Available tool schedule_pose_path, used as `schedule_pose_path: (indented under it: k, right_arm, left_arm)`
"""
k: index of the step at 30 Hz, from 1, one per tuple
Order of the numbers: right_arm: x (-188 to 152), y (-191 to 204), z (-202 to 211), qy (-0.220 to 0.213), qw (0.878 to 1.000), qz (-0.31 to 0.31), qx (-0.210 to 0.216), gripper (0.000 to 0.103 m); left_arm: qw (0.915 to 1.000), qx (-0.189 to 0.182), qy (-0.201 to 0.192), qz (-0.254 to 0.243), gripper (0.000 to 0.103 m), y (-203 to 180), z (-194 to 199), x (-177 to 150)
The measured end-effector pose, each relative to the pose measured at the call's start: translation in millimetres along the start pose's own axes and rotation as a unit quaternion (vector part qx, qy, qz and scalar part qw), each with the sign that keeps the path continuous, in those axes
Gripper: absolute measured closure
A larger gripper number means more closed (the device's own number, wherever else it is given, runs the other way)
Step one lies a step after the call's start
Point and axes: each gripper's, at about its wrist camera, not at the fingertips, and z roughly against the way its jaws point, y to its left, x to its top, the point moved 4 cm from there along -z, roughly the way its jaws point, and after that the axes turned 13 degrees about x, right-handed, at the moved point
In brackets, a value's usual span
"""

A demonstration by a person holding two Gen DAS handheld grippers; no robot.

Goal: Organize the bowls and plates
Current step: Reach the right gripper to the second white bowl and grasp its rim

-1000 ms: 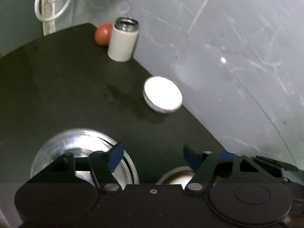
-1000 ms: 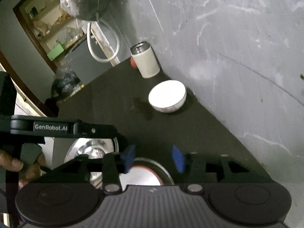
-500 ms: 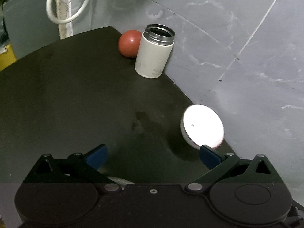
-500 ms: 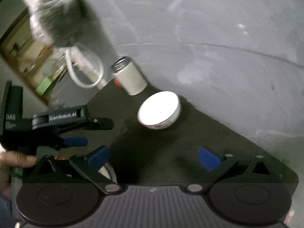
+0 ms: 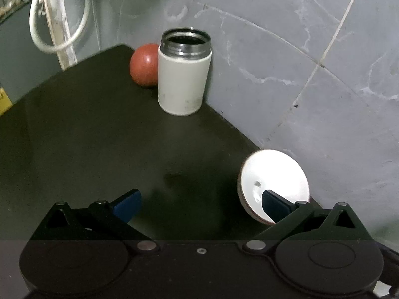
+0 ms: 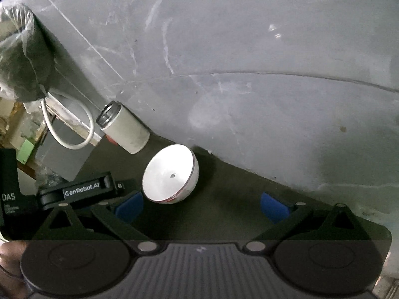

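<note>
A white bowl [image 5: 271,177] with a thin red line under its rim sits on the black table [image 5: 74,137], close to the grey wall. My left gripper [image 5: 200,204] is wide open with nothing between its fingers. Its right fingertip [image 5: 274,203] overlaps the bowl's near side in the left wrist view; contact cannot be told. In the right wrist view the same bowl [image 6: 170,174] lies just ahead of my right gripper [image 6: 202,206], towards its left finger. That gripper is also wide open and holds nothing. The left gripper's black body [image 6: 82,190] reaches in from the left, beside the bowl.
A white tumbler with a steel mouth [image 5: 184,79] stands at the table's back corner, with a red ball [image 5: 143,67] behind it. The marbled wall [image 5: 299,62] runs along the table's right edge. A white cable loop [image 5: 58,17] hangs at the back left. A hand [image 6: 7,251] shows at bottom left.
Both grippers moved forward toward the white bowl and opened wider. The steel plate and the red-rimmed bowl beneath them have dropped out of view.
</note>
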Motion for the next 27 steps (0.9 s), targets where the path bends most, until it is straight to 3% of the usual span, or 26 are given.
schedule_pose_path:
  k: [4,13,27]
  right_arm:
    - [-5,5,-6,0.001,1.000,0.010,-0.016,0.000]
    - [-4,11,-26,0.010,0.999,0.013,-0.033,0.000]
    - [-2,5,-42,-0.002,0.999,-0.018,-0.038,0.005]
  left_arm:
    - [0.9993,-0.017,-0.032,-0.009,0.001,-1,0,3]
    - [0.9981,-0.054,-0.017,0.026,0.001,1,-18,10]
    - [0.9987,-0.016,-0.013,-0.046,0.001,-14,-28,11]
